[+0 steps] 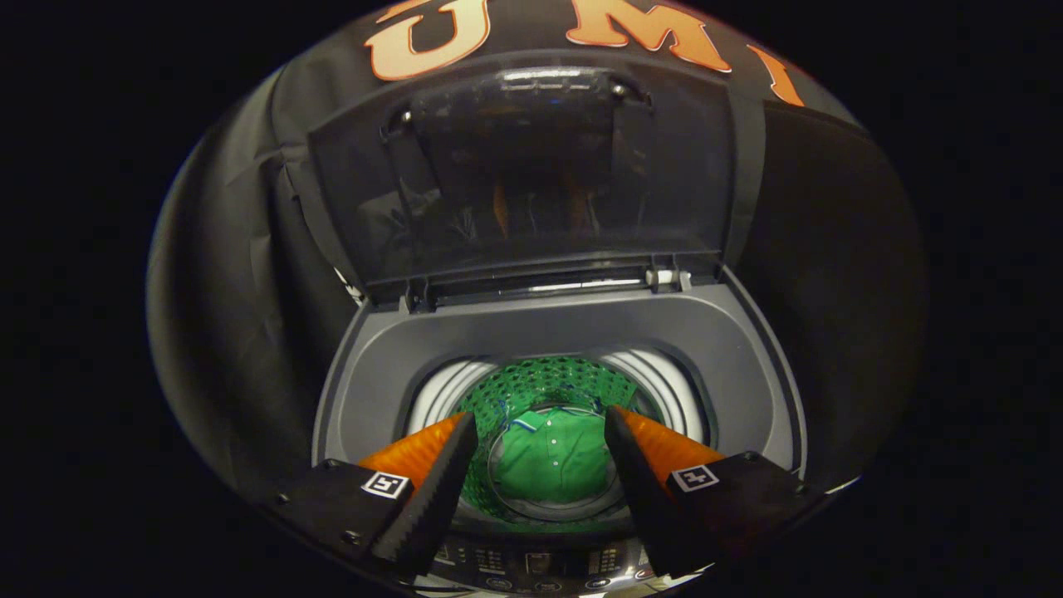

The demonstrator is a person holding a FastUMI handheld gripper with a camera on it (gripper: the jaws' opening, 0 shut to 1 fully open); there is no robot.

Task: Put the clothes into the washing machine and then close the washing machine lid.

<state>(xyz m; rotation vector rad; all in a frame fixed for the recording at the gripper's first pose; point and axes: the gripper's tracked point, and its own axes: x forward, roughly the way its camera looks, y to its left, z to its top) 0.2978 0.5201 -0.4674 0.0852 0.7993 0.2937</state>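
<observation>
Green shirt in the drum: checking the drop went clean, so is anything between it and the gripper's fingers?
Nothing. In the gripper view the open gripper is empty above the drum mouth, and the green shirt lies on the drum bottom.

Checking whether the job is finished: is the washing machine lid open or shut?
Open: the lid stands upright behind the drum, green shirt inside; the open gripper holds nothing.
</observation>
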